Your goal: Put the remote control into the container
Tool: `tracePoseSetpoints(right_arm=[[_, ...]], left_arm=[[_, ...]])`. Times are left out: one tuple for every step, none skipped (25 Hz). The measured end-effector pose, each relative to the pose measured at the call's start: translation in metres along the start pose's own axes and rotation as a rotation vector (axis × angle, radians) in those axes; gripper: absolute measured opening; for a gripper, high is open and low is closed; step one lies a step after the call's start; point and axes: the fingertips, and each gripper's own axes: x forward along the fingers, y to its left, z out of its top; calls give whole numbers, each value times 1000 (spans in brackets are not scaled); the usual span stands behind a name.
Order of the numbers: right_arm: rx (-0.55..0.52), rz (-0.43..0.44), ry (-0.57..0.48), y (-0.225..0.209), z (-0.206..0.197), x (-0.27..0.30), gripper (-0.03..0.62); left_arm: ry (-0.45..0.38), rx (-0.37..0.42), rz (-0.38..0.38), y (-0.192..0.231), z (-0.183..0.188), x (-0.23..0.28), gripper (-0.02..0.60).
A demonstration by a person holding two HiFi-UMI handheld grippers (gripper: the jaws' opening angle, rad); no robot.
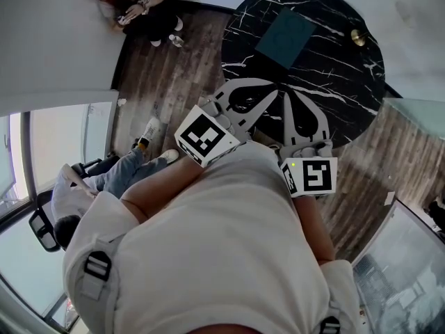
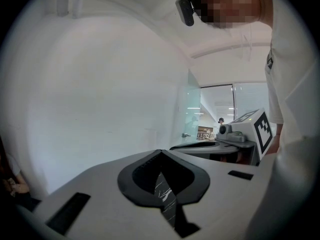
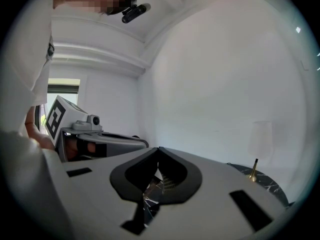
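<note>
A round black marble table stands below me, with a flat teal square container on it. No remote control shows in any view. Both grippers are held close to my chest, above the table's near edge. The left gripper points right, jaws shut with nothing between them; its own view shows the tips meeting against a white wall. The right gripper points away from me, jaws also shut and empty, tips together. Each gripper view shows the other gripper beside it.
A small gold lamp base stands at the table's far right, also in the right gripper view. One person sits on the wood floor at the far left; another is close on my left. White walls surround the table.
</note>
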Motion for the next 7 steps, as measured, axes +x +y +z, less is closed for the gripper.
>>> tracePoseSetpoints(right_arm=[[0,0,0,0,0,-1,11],[0,0,0,-1,0,-1,11],[-1,-1,1,-1,-1,-2,11],[-1,-2,2,-2,-1,-2,11],[-1,-2,2,-3,-2,-3,11],[-1,-3,3,-4,-2,-3,11],[-1,-4,4,-4,-3,-3,11]], left_arm=[[1,-2,1,0,-1,1,6],[3,-4,1,-1,-2,1,6],[5,-6,1,-1,-2,2,6],[5,-7,2,-1,-3,3,6],[5,-9,3,-1,-4,3,6],[5,-10,3,-2,-4,4,8],[5,-11,4,-2,-5,5,6]])
